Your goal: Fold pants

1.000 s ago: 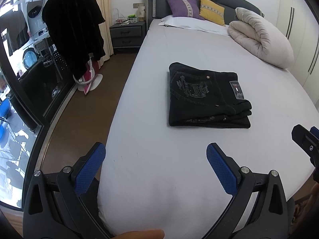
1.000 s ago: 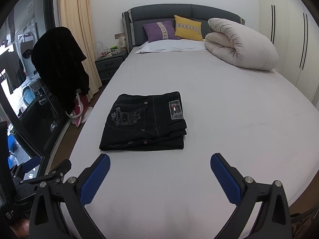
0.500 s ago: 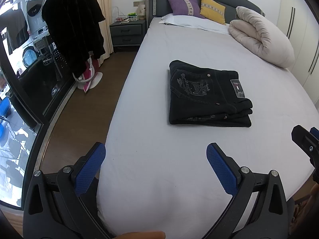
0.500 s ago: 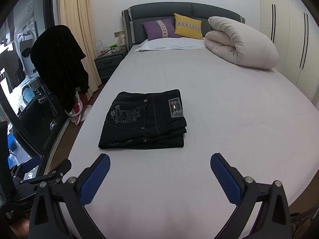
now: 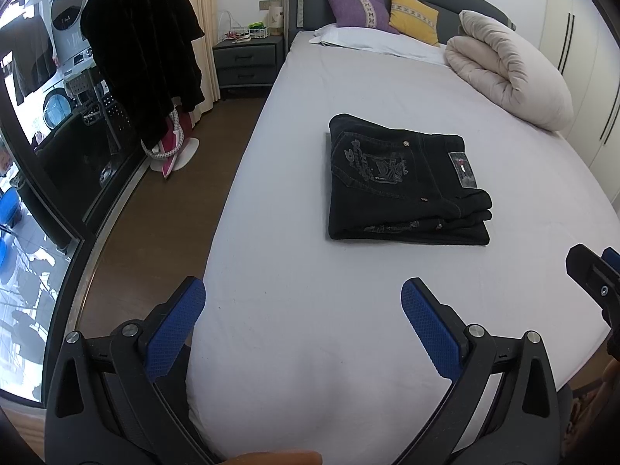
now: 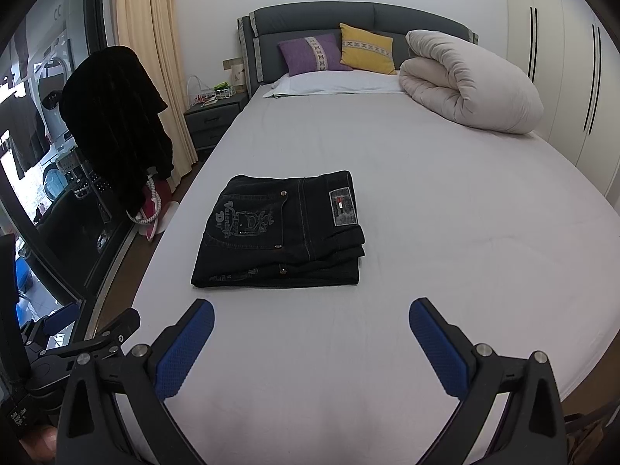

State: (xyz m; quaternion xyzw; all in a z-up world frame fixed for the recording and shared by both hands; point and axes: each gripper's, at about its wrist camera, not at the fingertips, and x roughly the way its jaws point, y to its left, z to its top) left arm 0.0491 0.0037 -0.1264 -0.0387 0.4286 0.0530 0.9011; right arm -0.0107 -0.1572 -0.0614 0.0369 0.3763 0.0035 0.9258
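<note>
Black pants [image 5: 399,182] [image 6: 283,232] lie folded into a thick rectangle on the white bed [image 5: 310,271] [image 6: 445,213], embroidered back pocket and waist label facing up. My left gripper [image 5: 302,310] hangs open above the bed's near edge, well short of the pants, nothing between its blue pads. My right gripper [image 6: 310,329] is open too, just in front of the pants' near edge and apart from them. The right gripper's finger shows at the right edge of the left wrist view; the left gripper's body shows at lower left of the right wrist view.
A rolled beige duvet [image 6: 469,85], a purple cushion [image 6: 310,52] and a yellow cushion [image 6: 368,52] sit at the headboard end. Left of the bed are a nightstand [image 5: 248,62], a dark coat [image 5: 143,50] on a stand, a glass partition and brown floor [image 5: 162,209]. Wardrobe doors [image 6: 562,58] line the right.
Both views have tilted slightly, so the pants sit a little differently in frame. The pants have not moved and both grippers stay open.
</note>
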